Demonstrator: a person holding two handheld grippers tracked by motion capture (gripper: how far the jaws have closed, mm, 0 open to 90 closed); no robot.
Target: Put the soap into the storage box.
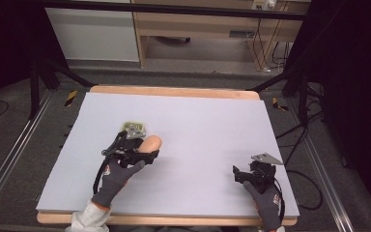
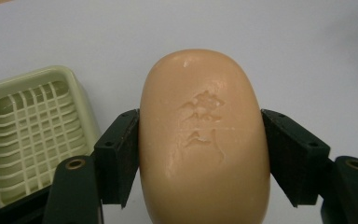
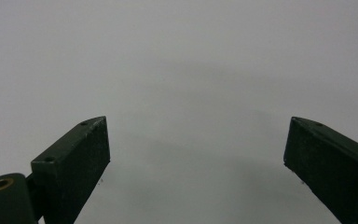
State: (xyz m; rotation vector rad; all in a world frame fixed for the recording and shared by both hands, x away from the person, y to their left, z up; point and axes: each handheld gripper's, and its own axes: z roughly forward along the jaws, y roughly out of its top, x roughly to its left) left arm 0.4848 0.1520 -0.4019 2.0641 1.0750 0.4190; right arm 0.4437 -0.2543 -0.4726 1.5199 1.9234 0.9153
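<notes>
A person sits at the near edge of a pale grey table (image 1: 198,125), holding a two-jaw gripper in each gloved hand.

In the high view, the left gripper (image 1: 147,155) sits at about 8 o'clock from the table's centre. Its jaws are clamped on a peach-coloured bar of soap (image 1: 149,143), one jaw on each long side. The soap points away from the hand toward 1 o'clock. A pale green soap dish (image 1: 128,126) lies just beside the gripper, at 11 o'clock from the soap, partly hidden by the grey plate on top of the gripper.

In the left gripper view, the bar of soap (image 2: 204,140) stands in the middle, with an embossed mark on its upper face. The black jaws press against its sides at 9 and 3 o'clock. The soap dish (image 2: 32,135) shows at 9 o'clock, with a slatted grid inside and nothing in it. The soap is outside the dish; whether it touches the table cannot be told.

The right gripper (image 1: 239,174) is at about 4 o'clock on the table, well apart from the soap. In the right gripper view, its jaws are spread wide over bare table (image 3: 186,70), with nothing between them.
</notes>
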